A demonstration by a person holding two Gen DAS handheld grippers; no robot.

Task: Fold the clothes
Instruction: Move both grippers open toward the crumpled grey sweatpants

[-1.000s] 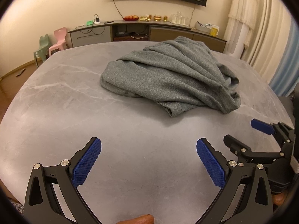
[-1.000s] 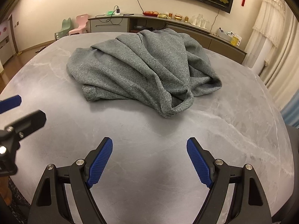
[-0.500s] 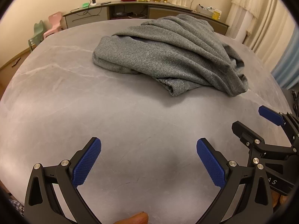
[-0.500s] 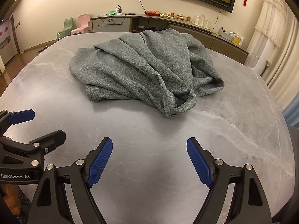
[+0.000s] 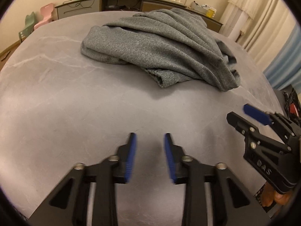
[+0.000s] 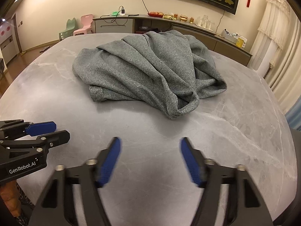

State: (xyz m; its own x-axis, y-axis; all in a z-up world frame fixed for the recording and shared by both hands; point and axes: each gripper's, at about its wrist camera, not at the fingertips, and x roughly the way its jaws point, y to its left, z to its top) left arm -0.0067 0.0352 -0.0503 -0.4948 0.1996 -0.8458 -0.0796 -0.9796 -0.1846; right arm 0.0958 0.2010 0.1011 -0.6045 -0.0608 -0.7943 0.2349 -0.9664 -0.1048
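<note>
Both grippers have changed in the last second: a moment ago their jaws stood wide apart, and now both pairs are closing on nothing. The left gripper (image 5: 149,137) has its blue pads drawn to a narrow gap with only bare counter (image 5: 65,98) between them, and the pads are smeared with motion. The right gripper (image 6: 149,145) is at about a middling spread, also blurred, also empty. The left view has also tipped further down toward the counter than it was a second ago, so less of the far wall shows.

The gray garment (image 6: 148,75) lies in a crumpled heap toward the middle of the counter, well apart from both grippers and untouched. Closing on air does nothing for the folding; it reads as a test squeeze before the work begins, and the jaws would have to reopen before either can take a hem or corner. No fold is yet made.

The right view shows the near end of the heap as a rolled, open loop of cloth, perhaps a cuff or neck, and the left gripper coming in from the lower left edge. The left view shows instead the flat folded edge on the heap's left side, and the right gripper with fingers of the person's hand (image 5: 280,197) beneath it.
</note>
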